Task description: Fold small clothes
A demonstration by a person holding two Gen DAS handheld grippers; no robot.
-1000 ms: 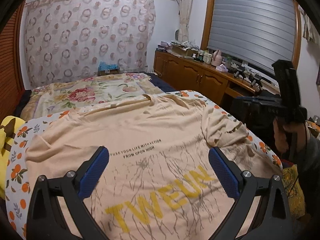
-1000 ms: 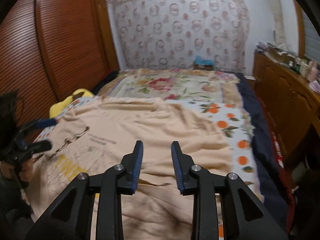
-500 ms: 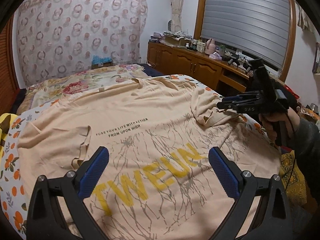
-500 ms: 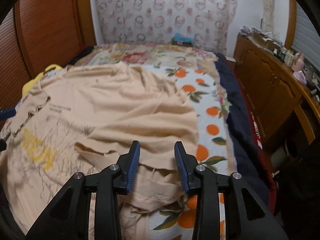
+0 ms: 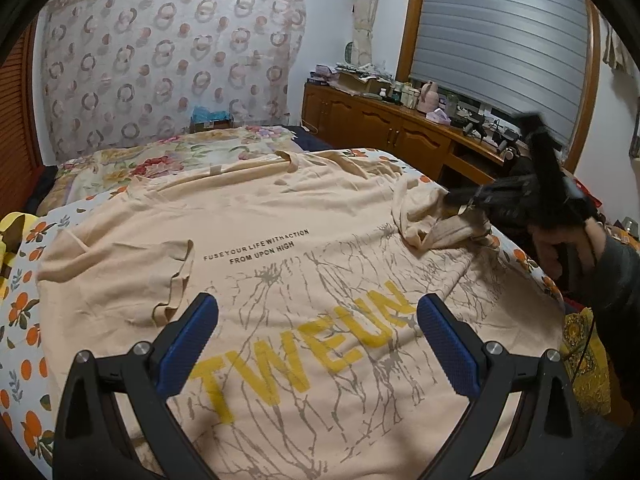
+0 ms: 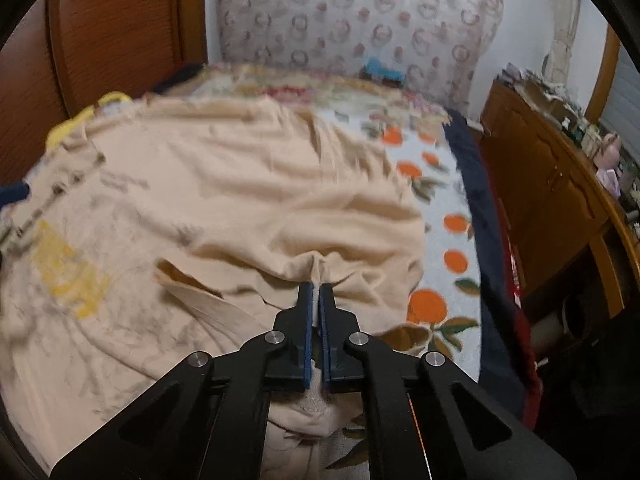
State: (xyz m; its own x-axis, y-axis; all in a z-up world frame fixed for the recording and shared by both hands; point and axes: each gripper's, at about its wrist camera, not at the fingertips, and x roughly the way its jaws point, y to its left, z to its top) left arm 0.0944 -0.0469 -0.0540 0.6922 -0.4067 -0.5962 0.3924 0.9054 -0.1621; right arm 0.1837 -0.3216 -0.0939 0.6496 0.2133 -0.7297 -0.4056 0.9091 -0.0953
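Note:
A beige T-shirt (image 5: pixel 280 240) with yellow "TWEUN" print lies spread front-up on the bed; it also shows in the right wrist view (image 6: pixel 224 200). My left gripper (image 5: pixel 318 320) is open and empty, hovering over the shirt's lower print. My right gripper (image 6: pixel 318 292) is shut on the shirt's bunched right sleeve (image 6: pixel 320 268); in the left wrist view it (image 5: pixel 460 202) holds that sleeve (image 5: pixel 432 224) at the shirt's right edge. The left sleeve (image 5: pixel 172 276) is folded inward onto the body.
The bed has an orange-print sheet (image 6: pixel 444 220) and a floral quilt (image 5: pixel 168 156) at the far end. A wooden cabinet (image 5: pixel 400 132) with clutter runs along the right side. A wooden wardrobe (image 6: pixel 100 32) stands on the left. A yellow cloth (image 5: pixel 12 228) lies at the bed's left edge.
My right gripper closed on the right sleeve and bunched it up. The left gripper stayed open over the shirt and shifted slightly.

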